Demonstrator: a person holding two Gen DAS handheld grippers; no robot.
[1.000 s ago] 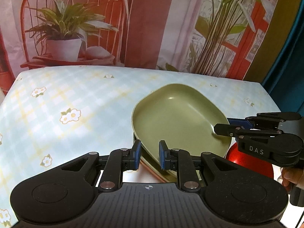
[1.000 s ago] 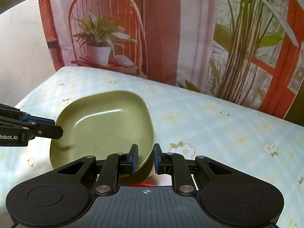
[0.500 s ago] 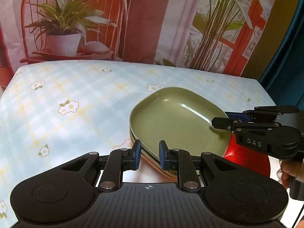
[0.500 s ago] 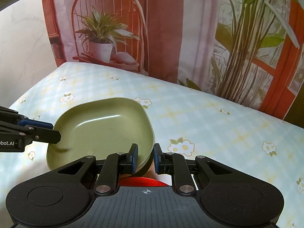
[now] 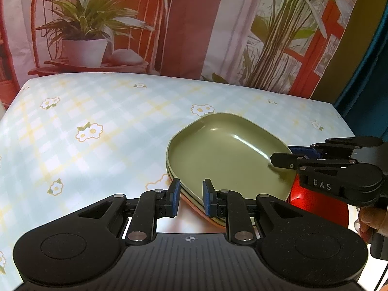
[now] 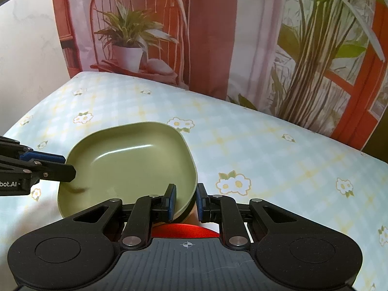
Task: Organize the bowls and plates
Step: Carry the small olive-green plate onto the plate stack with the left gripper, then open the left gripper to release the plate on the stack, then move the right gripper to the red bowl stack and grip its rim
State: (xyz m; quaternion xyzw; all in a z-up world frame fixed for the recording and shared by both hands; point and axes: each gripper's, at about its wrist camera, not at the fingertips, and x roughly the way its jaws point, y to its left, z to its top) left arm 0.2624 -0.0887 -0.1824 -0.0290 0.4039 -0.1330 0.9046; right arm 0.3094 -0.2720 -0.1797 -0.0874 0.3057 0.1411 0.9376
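Note:
A green plate lies on top of a stack with a pinkish plate edge under it. My left gripper straddles the stack's near rim, its jaws a little apart and around the rim. My right gripper straddles the opposite rim of the green plate in the same way. A red bowl sits under the right gripper, right of the stack, and shows in the right wrist view. Each gripper appears in the other's view: right, left.
The table is covered by a pale blue checked cloth with daisies. A printed backdrop of plants and a chair stands at the far edge. A white wall is at the left in the right wrist view.
The green plate has come down from a tilted, raised pose to lie flat on the stack. Both grippers have lowered with it, still at its rims.

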